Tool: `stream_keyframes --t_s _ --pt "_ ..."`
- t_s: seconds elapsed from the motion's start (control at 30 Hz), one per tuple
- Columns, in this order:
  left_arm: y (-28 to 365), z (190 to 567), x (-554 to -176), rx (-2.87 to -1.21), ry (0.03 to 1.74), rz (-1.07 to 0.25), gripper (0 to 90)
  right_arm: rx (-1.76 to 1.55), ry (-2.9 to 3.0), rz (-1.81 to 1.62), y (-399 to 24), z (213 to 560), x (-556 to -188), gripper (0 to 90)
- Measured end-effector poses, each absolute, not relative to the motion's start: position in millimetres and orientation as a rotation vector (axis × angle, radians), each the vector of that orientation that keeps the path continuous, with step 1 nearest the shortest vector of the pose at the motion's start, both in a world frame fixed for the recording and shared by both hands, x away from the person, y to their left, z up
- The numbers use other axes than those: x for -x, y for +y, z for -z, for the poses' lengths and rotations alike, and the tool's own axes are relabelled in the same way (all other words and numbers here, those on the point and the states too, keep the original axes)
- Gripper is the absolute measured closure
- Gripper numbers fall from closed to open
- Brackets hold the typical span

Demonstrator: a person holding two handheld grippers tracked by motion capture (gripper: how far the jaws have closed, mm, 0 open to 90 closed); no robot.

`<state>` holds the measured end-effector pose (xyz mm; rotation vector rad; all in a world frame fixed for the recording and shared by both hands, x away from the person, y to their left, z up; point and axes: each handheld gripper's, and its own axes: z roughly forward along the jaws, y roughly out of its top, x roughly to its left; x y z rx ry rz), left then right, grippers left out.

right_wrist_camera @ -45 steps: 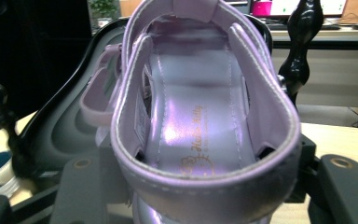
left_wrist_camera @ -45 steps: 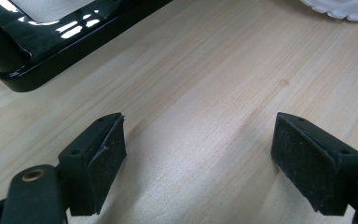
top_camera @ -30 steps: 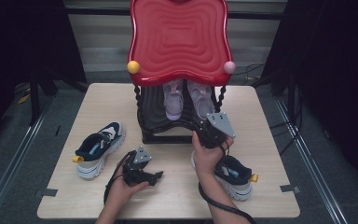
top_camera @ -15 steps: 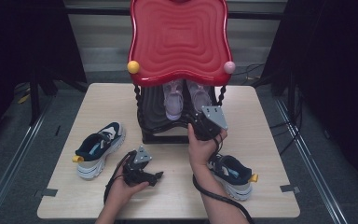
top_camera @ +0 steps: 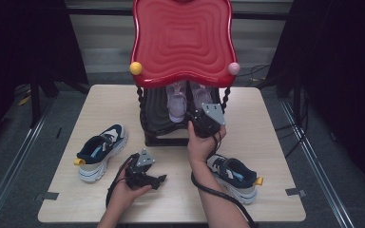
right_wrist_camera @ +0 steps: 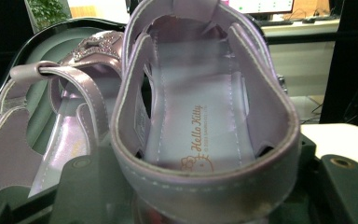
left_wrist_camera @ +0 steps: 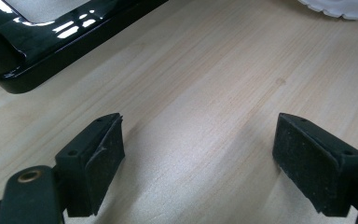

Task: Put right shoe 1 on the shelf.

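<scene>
Two lilac sandals stand side by side on the black lower shelf (top_camera: 158,114) of a red-topped rack (top_camera: 183,40). My right gripper (top_camera: 196,115) is at the heel of the right sandal (top_camera: 200,94). In the right gripper view that sandal's heel (right_wrist_camera: 205,154) lies between the jaws of my right gripper (right_wrist_camera: 205,191), which stand apart on either side of it; the right jaw shows a small gap to the heel. The left sandal (right_wrist_camera: 70,121) lies beside it. My left gripper (top_camera: 160,179) rests low on the table, open, and bare wood lies between its pads (left_wrist_camera: 98,154).
A navy and white sneaker (top_camera: 100,152) lies at the table's left, and its mate (top_camera: 235,175) at the front right beside my right forearm. The rack's black base (left_wrist_camera: 51,42) is just ahead of the left gripper. A white sole's edge (left_wrist_camera: 345,7) shows at that view's top right.
My right hand has moved from above the right sneaker up and left to the rack's shelf, reaching the right sandal's heel. The left hand and both sandals have kept still.
</scene>
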<state>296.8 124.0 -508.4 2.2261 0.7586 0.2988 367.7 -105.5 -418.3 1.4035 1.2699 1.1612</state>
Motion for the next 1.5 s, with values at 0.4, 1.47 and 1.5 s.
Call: stream_keyframes --t_s 0.4,1.47,1.5 --pt "123.9 508.5 -296.7 -2.226 0.750 -0.293 16.0 -1.449 1.264 -1.160 -103.3 421.4 -379.9 36.1" --pt "123.7 508.7 -296.6 -2.223 0.749 -0.290 16.0 -1.472 1.357 -1.251 -105.9 422.3 -379.4 26.5" --pt "123.8 508.7 -296.6 -2.224 0.750 -0.289 16.0 -1.473 1.364 -1.255 -105.9 422.2 -379.7 26.2"
